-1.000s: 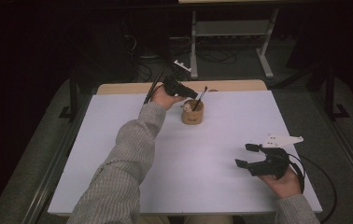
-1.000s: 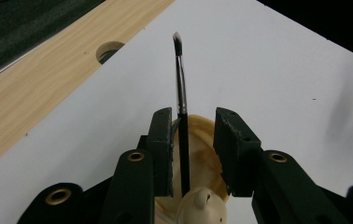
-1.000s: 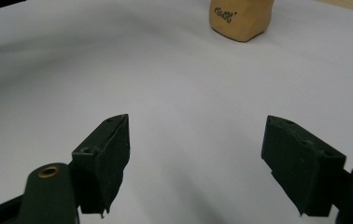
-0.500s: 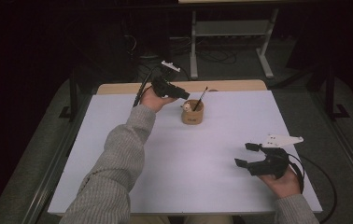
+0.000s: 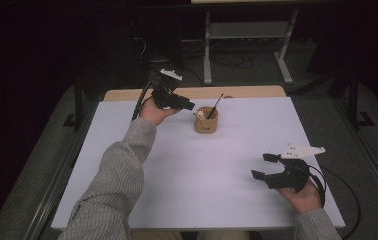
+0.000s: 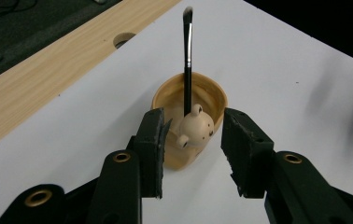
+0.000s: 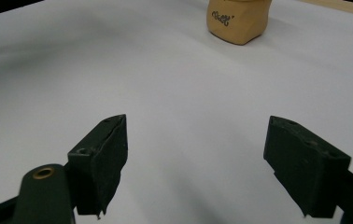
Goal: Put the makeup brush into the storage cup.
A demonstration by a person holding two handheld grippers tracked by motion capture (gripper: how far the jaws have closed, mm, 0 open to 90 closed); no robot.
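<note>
Just ahead of left gripper (image 6: 191, 140): cup (image 6: 191, 109), brush (image 6: 187, 56) upright inside, handle up. Jaws part-open, just been widening, empty. Far off: right gripper (image 5: 267, 167), open, empty.

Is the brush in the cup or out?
In. The brush stands inside the tan cup, its tip poking above the rim beside a small bear figure.

A white sheet (image 5: 187, 175) covers most of a wooden table (image 5: 237, 92), leaving a bare strip along the far edge with 1 round hole (image 6: 124, 39) in it. Behind the table, on a dark floor, stands a pale metal frame (image 5: 247, 30) among loose black cables (image 5: 227, 62)
</note>
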